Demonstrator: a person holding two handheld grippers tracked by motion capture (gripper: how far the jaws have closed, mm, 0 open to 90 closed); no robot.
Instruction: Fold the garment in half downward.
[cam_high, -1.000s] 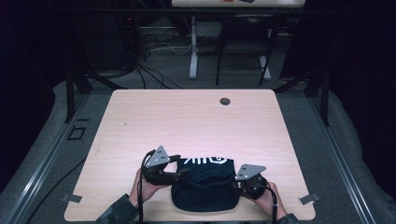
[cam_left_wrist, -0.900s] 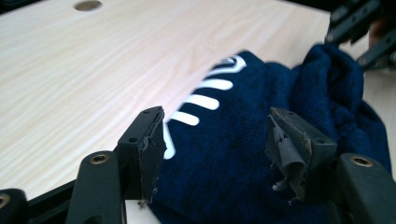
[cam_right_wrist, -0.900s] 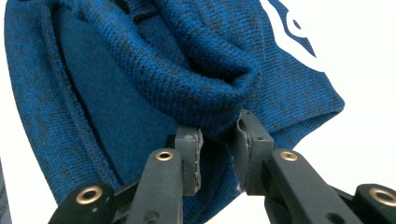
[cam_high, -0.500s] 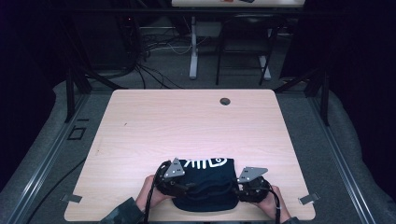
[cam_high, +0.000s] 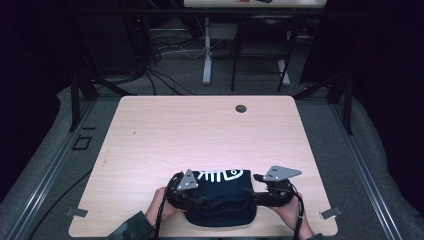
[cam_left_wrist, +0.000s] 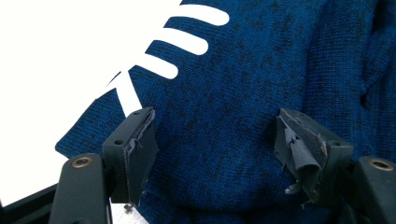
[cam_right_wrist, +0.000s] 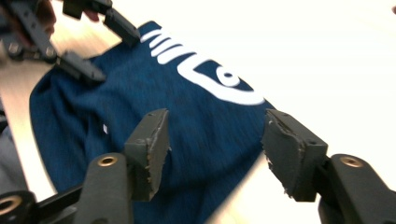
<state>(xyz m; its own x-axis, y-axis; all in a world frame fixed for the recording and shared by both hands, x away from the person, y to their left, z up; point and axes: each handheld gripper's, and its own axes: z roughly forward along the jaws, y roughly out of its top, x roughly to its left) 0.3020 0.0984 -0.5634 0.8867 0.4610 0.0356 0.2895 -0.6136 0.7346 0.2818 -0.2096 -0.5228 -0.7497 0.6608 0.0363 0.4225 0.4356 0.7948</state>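
A: What did you have under you, biggest thing first?

B: The desk (cam_high: 165, 130), pale wood. On its near edge lay a folded dark blue sweater (cam_high: 222, 202) with a white fish-bone print, its far edge carrying the print and its near edge close to the desk's rim.

A: And my hands?

B: I had both forearms coming in from the near side, one on each flank of the sweater. My left hand (cam_high: 159, 204) lay low beside the garment's left edge, its tool pointing inward across the cloth. My right hand (cam_high: 290, 212) sat at the right edge, its tool also pointing inward and held a little above the desk.

A: The tools themselves?

B: The left tool (cam_left_wrist: 215, 149) stood about half open; its jaws had just been opening, with the knit spread flat beneath and between them and the pads not pressing on it. The right tool (cam_right_wrist: 215, 149) was likewise about half open and had just been opening; in the right gripper view the sweater's near corner lay under the gap, unpinched, with the left tool at the cloth's far side.
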